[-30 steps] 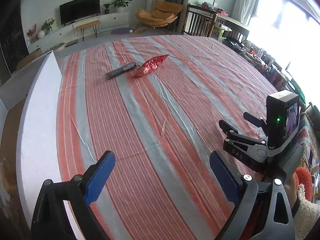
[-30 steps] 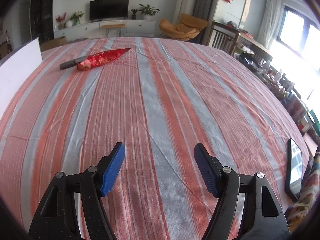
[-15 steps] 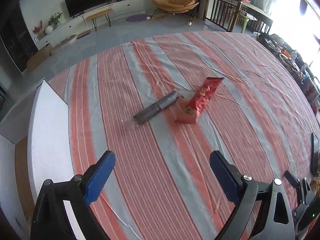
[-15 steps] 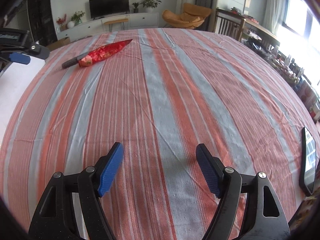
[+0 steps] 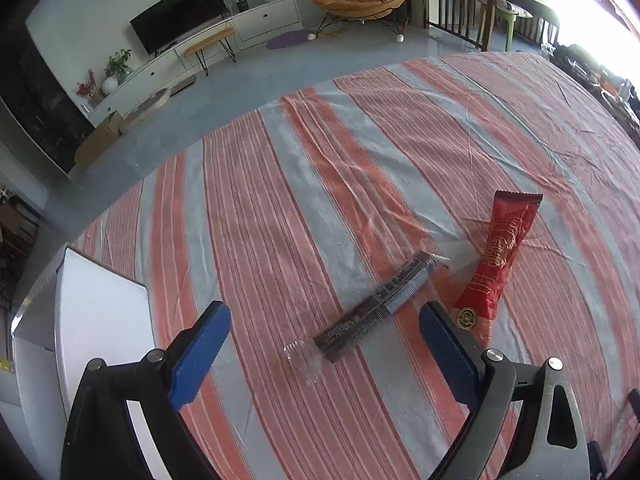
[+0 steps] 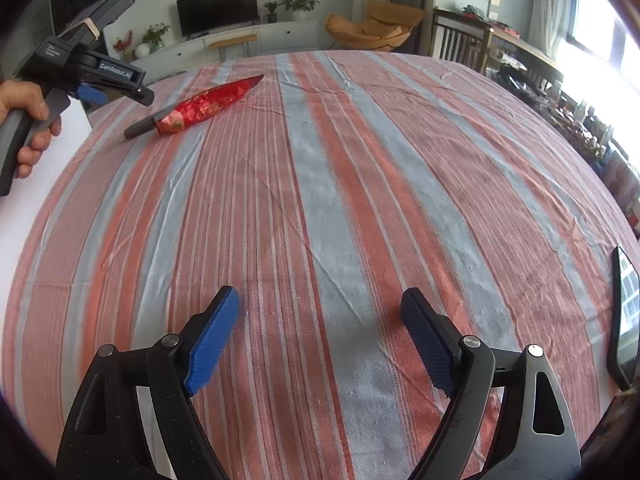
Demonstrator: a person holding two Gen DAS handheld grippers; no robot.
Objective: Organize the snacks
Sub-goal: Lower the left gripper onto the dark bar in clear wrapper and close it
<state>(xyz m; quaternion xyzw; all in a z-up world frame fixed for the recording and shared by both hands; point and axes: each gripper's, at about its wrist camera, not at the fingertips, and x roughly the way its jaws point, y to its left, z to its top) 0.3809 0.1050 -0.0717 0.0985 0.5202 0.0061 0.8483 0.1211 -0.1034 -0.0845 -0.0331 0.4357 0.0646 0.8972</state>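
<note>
Striped red-and-grey cloth-covered table (image 5: 360, 168) — crinkled red foil snack packet (image 5: 498, 256) beside a dark clear-wrapped cylindrical snack stick (image 5: 376, 312); left gripper (image 5: 324, 344) held agape, empty; right gripper (image 6: 320, 336) just widened, empty.

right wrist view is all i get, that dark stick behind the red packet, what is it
Observer: From the left wrist view, the dark stick is a long snack in a clear wrapper, with empty twisted plastic at its near end.
Operator: does it touch the red packet
Observer: Not that I can see; a thin strip of cloth shows between it and the red packet.
Operator: left gripper lined up on it?
Observer: The left gripper is open, with the stick's near end between its fingers, not gripped.
</note>
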